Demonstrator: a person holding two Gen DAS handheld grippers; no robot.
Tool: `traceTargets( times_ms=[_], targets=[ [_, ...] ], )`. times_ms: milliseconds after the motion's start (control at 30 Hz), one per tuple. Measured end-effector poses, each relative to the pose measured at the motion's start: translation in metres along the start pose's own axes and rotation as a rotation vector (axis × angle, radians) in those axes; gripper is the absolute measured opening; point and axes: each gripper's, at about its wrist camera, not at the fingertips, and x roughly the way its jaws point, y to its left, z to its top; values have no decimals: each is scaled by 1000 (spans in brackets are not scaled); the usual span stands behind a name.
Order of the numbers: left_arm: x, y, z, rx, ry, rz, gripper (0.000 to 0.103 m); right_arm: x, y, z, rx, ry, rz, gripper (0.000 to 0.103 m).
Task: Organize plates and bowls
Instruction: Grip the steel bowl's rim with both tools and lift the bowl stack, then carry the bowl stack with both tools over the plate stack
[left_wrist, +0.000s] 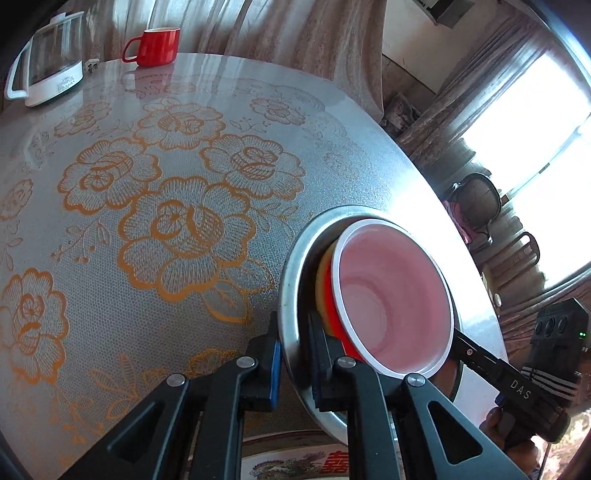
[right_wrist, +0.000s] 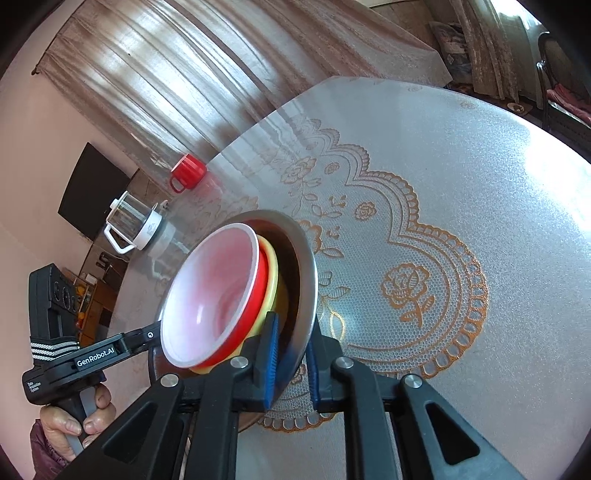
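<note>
Item one — your left gripper (left_wrist: 293, 363), lower centre of the left wrist view, is clamped on the near rim of the metal plate (left_wrist: 291, 280), one blue pad outside the rim and one inside.

Item two — your right gripper (right_wrist: 291, 363), lower centre of the right wrist view, is clamped on the opposite rim of the same metal plate (right_wrist: 308, 273); its pads press the rim from both sides.

Item three: the stack on the plate. A red bowl (left_wrist: 395, 295) with a white rim and pale pink inside sits on top, nested in a yellow bowl (left_wrist: 321, 280) whose edge shows just beneath it. In the right wrist view the red bowl (right_wrist: 210, 299) is at centre left and the yellow bowl (right_wrist: 271, 273) peeks out along its right side. The whole set is tilted and sits at the right of the left wrist view, over the counter (left_wrist: 147, 221) with its orange floral lace cover.

Item four: at the upper left of the left wrist view, a red mug (left_wrist: 157, 46) and a glass kettle (left_wrist: 48, 59) with white base stand on the counter, well apart from the plate.

Item five: your hand (right_wrist: 74, 424) grips the left gripper's handle at the lower left of the right wrist view.
</note>
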Motion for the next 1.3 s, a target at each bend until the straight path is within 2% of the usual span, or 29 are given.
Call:
traceTargets(
  times_ms=[167, 300, 367, 500, 600, 700, 1100, 1300],
  targets=[
    [-3, -6, -8, 25, -21, 38, 13, -3, 0, -2, -6, 4, -5, 12],
    [4, -14, -3, 53, 9, 115, 15, 0, -2, 0, 29, 13, -13, 16],
    [1, -12, -4, 41, 0, 105, 14, -3, 1, -1, 9, 4, -33, 16],
    [0, -10, -6, 38, -4, 89, 14, -10, -7, -5, 49, -12, 10, 19],
    [-4, -16, -9, 55, -25, 109, 14, -11, -1, -8, 21, -20, -6, 14],
    [-8, -18, -8, 49, -36, 95, 14, -11, 4, -10, 10, -32, -44, 12],
    [-40, -28, -20, 58, -95, 52, 14, -32, 5, -12, 25, -69, -3, 12],
    [-62, -32, -28, 84, -145, 60, 15, -45, 15, -15, 4, -88, 23, 12]
  ],
)
